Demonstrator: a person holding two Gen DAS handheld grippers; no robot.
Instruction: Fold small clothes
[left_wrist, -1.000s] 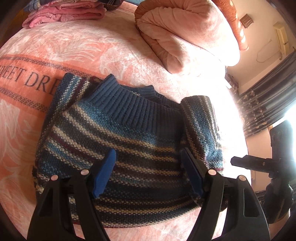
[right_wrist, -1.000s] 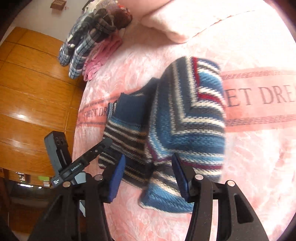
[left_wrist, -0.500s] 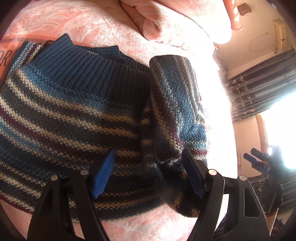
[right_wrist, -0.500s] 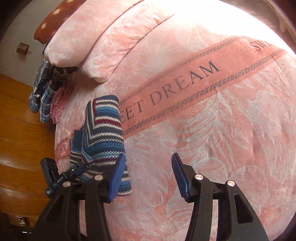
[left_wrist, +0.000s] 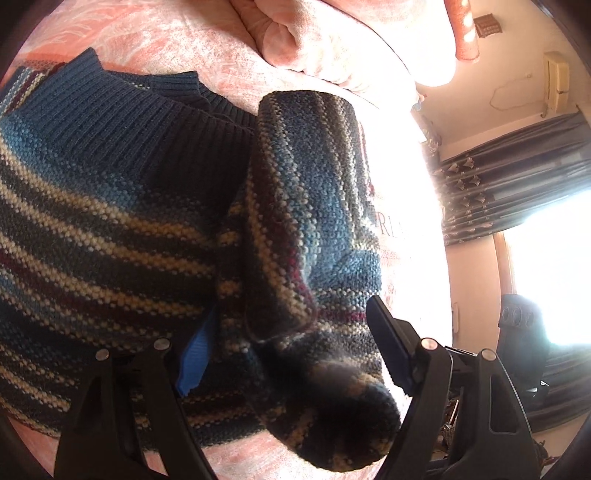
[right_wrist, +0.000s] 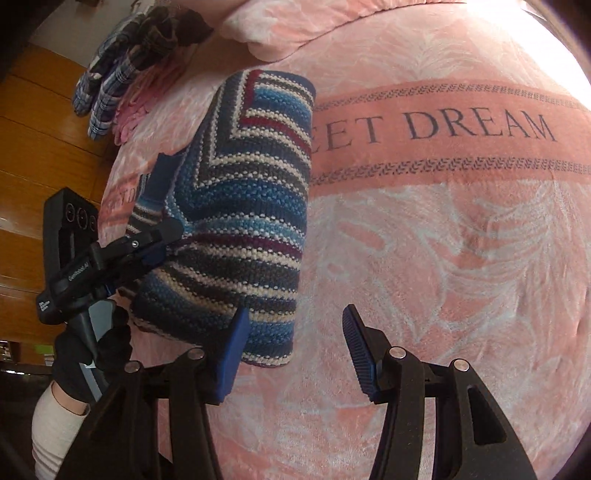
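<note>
Striped knit sweater (right_wrist: 243, 221) lies on the pink bed blanket (right_wrist: 461, 258), left of the "SWEET DREAM" band, one side already doubled over the body. In the left wrist view the folded sleeve part (left_wrist: 314, 221) rises as a thick roll over the striped body, ribbed collar (left_wrist: 129, 122) at the far left.

Left tool (left_wrist: 291, 343): its jaws straddle the near end of that roll, knit filling the space between them. We cannot tell whether they are clamped on it or only enclosing it. In the right wrist view the same tool (right_wrist: 147, 243) sits at the sweater's left edge, the gloved hand (right_wrist: 92, 350) below it.

Right tool (right_wrist: 291, 350): released, jaws apart, nothing between them but blanket. Its left finger (right_wrist: 232, 350) is just beside, possibly touching, the sweater's near-right corner; the right finger stands over bare blanket.

Judgement, step in hand: laying the side fold flat. To do it well we would:
- take both layers of the roll, not only the top one;
- keep the folded edge parallel to the body's side;
- let the right tool pin the near hem so the knit does not drag on the plush blanket.

Other clothes (right_wrist: 122, 74) are piled far left, well apart.
</note>
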